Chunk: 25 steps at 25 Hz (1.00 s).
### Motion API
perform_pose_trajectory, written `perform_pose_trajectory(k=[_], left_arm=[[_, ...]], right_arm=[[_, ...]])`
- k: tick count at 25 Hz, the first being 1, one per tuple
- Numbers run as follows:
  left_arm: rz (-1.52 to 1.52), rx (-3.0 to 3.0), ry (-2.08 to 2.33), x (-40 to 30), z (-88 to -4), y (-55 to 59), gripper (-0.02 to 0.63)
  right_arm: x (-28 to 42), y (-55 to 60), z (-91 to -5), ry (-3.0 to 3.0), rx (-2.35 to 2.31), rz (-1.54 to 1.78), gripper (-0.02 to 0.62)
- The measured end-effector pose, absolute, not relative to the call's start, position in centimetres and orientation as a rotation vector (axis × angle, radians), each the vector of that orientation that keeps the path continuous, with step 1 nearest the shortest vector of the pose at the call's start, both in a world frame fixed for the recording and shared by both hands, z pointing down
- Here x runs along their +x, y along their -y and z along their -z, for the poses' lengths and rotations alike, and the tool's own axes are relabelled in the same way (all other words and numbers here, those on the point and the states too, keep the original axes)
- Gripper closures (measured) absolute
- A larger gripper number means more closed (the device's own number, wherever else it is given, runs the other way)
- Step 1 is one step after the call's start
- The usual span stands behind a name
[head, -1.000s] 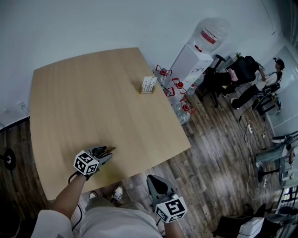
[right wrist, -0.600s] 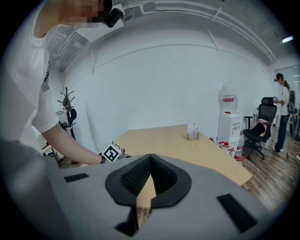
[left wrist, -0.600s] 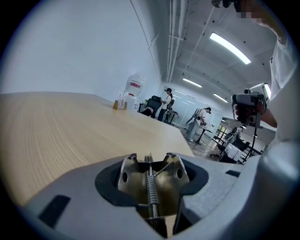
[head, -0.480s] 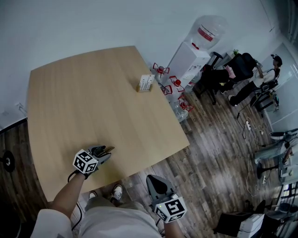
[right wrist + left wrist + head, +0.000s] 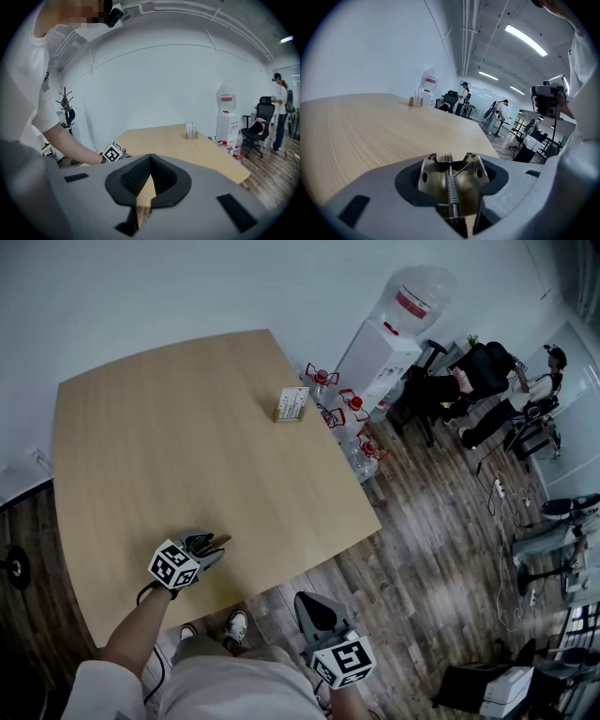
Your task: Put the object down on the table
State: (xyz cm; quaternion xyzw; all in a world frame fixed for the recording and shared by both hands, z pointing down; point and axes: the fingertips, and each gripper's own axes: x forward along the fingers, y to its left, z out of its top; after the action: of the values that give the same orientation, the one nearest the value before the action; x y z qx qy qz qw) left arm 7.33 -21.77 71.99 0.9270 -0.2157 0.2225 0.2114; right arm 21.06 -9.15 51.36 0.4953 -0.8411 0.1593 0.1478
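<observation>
Holder (image 5: pixel 290 415) of white items (image 5: pixel 293 397) on table (image 5: pixel 141 456)

Your bare L forearm (image 5: pixel 139 632) reaches fwd and a bit right. The grey two-jaw L gripper (image 5: pixel 211 545) w/ its black-and-white marker cube (image 5: pixel 173 566) lies low and level, jaws partway closed and clamped on a small metal spring clip (image 5: pixel 449 176). The R gripper (image 5: pixel 314 607), same grey build, is pulled in close to your body, pointing fwd, ribbed black pads (image 5: pixel 138 176) meeting at the tips, nothing btwn them.
</observation>
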Motion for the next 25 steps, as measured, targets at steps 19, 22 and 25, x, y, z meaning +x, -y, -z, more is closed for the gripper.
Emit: perform_pose_trajectory(k=[19,22,25], left_arm=[[-0.669,2.585,0.587,7.55,-72.21,21.80,0.400],[-0.664,2.582,0.613,7.44,-72.28,22.00,0.400],[-0.660,2.576,0.651,7.17,-72.39,22.15,0.400]], right_arm=[[21.37,8.66,-51.50,2.413,1.430,-0.464,0.597],[21.46,8.54,-51.60,2.416,1.427,-0.464,0.597],[21.69,8.32,-51.83,2.412,1.431,-0.471,0.597]])
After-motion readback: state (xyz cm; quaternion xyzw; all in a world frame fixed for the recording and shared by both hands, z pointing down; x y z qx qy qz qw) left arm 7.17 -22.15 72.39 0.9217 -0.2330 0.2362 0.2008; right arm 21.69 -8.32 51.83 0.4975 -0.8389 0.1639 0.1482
